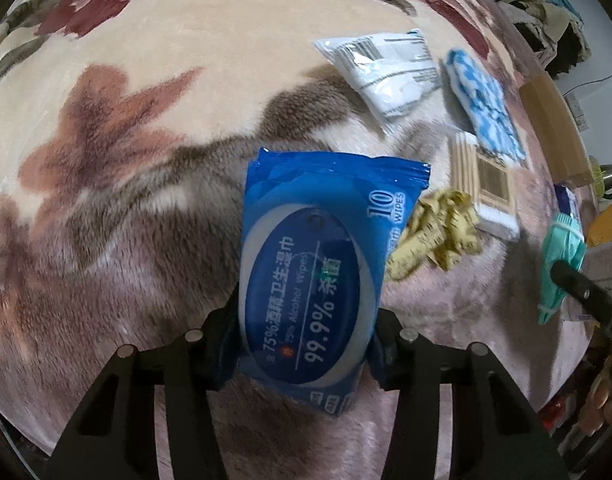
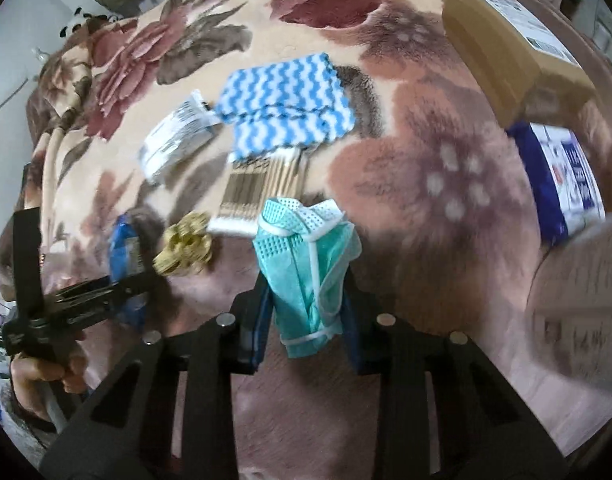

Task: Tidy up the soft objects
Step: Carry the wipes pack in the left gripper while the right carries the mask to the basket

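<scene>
Now we keep the left gripper [image 1: 306, 332] clamped on the wipes pack [image 1: 318, 272] and the right gripper [image 2: 306, 312] on the teal mask [image 2: 306, 272], steering toward the twelve o'clock pile without squeezing harder.

1. The wipes pack [image 2: 126, 256] sits half hidden behind the left gripper [image 2: 118, 284] in the right wrist view.
2. The white box [image 2: 578, 300] at the right edge is blurred and cut off.
3. The cardboard box [image 1: 554, 120] is only partly visible.

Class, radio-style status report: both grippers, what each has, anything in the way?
Left gripper shut on blue wipes pack. Right gripper shut on green face mask. Yellow tape measure and cotton swabs loose on floral blanket; nothing blocking.
</scene>
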`<state>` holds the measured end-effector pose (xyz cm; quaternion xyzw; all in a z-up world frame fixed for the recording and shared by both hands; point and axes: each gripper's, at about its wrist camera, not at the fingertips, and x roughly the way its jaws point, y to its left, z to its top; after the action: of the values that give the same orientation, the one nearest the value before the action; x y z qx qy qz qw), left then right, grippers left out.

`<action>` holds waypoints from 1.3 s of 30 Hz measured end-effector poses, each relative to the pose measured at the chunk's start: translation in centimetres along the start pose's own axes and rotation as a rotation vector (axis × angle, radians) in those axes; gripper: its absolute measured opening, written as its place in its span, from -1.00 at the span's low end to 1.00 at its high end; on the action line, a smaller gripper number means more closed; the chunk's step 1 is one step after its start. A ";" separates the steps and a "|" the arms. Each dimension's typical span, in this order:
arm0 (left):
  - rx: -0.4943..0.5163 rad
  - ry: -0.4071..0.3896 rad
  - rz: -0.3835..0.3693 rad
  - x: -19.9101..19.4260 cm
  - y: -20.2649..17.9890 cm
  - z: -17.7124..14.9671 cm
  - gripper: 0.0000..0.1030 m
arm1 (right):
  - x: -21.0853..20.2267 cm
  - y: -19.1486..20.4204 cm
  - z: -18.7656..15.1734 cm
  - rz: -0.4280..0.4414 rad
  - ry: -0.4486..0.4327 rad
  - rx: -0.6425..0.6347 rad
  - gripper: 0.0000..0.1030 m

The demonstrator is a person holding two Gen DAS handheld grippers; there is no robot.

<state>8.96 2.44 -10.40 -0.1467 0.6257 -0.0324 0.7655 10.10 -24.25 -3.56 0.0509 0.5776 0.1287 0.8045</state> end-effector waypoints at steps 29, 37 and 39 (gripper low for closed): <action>0.171 -0.066 -0.029 -5.5 -9.0 -6.4 -0.03 | -6.8 0.2 -8.3 -0.049 -0.095 0.103 -0.39; 0.226 -0.074 -0.034 -6.0 -12.3 -7.4 -0.03 | -9.0 -2.0 -9.5 -0.054 -0.127 0.139 -0.39; 0.233 -0.074 -0.035 -6.0 -13.0 -7.5 -0.03 | -9.4 -2.5 -9.7 -0.052 -0.133 0.145 -0.39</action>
<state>2.17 -9.97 -2.61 -0.0685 0.5863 -0.1129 0.7992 -1.52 -29.79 1.25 0.1025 0.5318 0.0622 0.8384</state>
